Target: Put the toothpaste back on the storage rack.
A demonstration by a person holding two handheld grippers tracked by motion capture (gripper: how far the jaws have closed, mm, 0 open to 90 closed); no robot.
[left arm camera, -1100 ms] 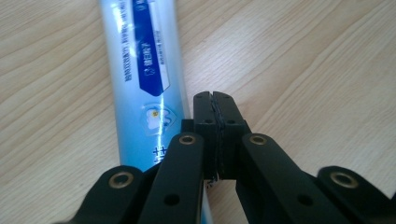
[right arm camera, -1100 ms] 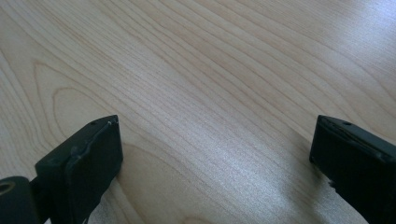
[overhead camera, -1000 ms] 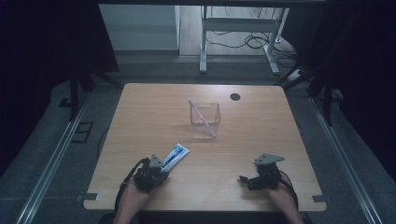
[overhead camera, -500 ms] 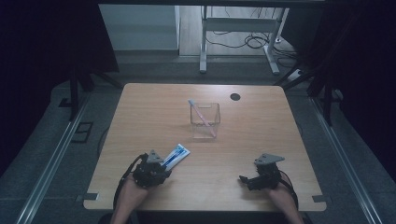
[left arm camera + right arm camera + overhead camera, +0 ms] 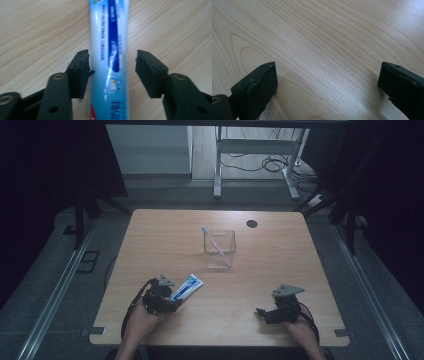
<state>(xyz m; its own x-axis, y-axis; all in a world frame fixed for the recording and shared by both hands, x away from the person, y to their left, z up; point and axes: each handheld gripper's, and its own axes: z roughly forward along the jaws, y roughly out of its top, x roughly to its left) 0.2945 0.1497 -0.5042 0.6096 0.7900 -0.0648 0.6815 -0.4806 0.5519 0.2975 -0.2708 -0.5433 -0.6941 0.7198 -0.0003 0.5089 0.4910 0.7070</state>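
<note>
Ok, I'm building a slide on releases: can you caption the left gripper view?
Left gripper, jaws just opened, straddling a blue-and-white toothpaste tube lying on the wooden table.

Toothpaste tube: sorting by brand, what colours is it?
Light blue with a dark blue stripe, clearest in the left gripper view.

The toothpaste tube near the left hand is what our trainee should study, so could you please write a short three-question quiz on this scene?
1. True or false: the left tool pinches the tube firmly.
2. What leans inside the clear box? A) a toothbrush B) a spoon C) a marker
3. What lies between the jaws of the right tool?

Key
1. False. The jaws have just been opening; the tube lies between them, with a gap at one jaw.
2. A. A pink toothbrush leans across the box.
3. Nothing but bare table; the jaws stand wide apart.
</note>
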